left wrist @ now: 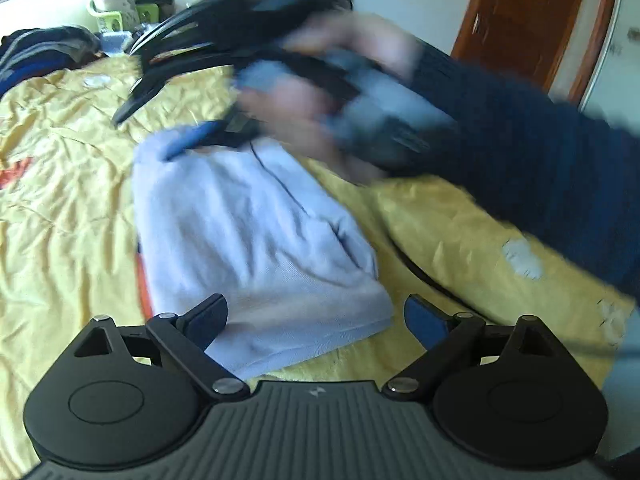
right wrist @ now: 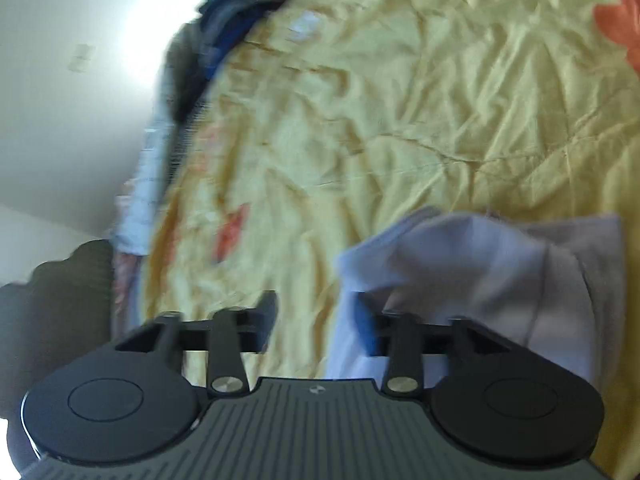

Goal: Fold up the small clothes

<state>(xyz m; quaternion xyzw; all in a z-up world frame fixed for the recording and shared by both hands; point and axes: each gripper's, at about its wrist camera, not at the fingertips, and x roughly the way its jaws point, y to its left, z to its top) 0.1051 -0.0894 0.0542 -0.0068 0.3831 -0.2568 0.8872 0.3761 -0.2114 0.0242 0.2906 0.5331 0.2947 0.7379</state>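
1. I see the yellow bedspread (left wrist: 60, 168) filling both views, rumpled, with orange flower prints; a heap of dark clothes (left wrist: 36, 56) sits at its far edge, around ten o'clock in the left wrist view.
2. The task's thing, a pale lilac garment (left wrist: 248, 248), lies on the spread at the centre of the left wrist view, already doubled into a thick pad. In the right wrist view it sits at about four o'clock.
3. I judge it light, soft and limp: it will sag and slide open unless taken by a folded edge or corner through all layers.
4. My left gripper (left wrist: 316, 320) hovers at six o'clock over the near hem, tongs spread wide, pinching nothing.
5. My right gripper (right wrist: 316, 320) has its tongs parted; cloth lies against the right finger but is not pinched. In the left view it shows blurred at one o'clock.
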